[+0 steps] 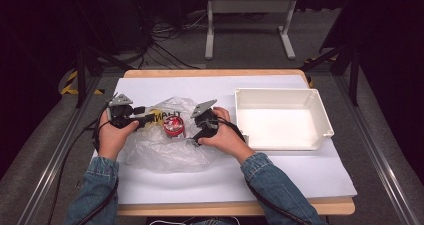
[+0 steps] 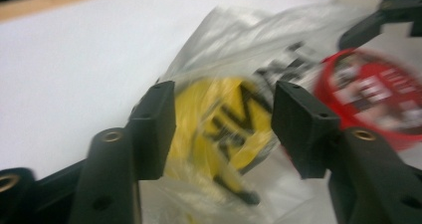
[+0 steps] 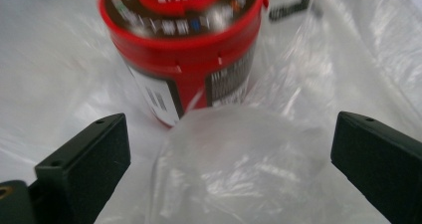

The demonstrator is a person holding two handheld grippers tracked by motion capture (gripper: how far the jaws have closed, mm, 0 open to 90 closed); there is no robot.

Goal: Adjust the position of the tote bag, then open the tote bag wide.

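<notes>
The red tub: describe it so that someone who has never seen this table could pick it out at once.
On the white sheet covering the table, left of the white tray, lies a crumpled clear plastic bag. The red tub stands on it between both grippers, the sole red thing there.

A plastic bag (image 1: 165, 140) lies on a paper sheet (image 1: 280, 175) covering the table (image 1: 150, 74), left of centre in the high view. A round tub (image 1: 172, 126) stands at the bag's middle. The left gripper (image 1: 150, 119) sits just left of the tub, the right gripper (image 1: 196, 130) just right. An open bin (image 1: 280, 117) rests at centre right, apart from the bag.
</notes>
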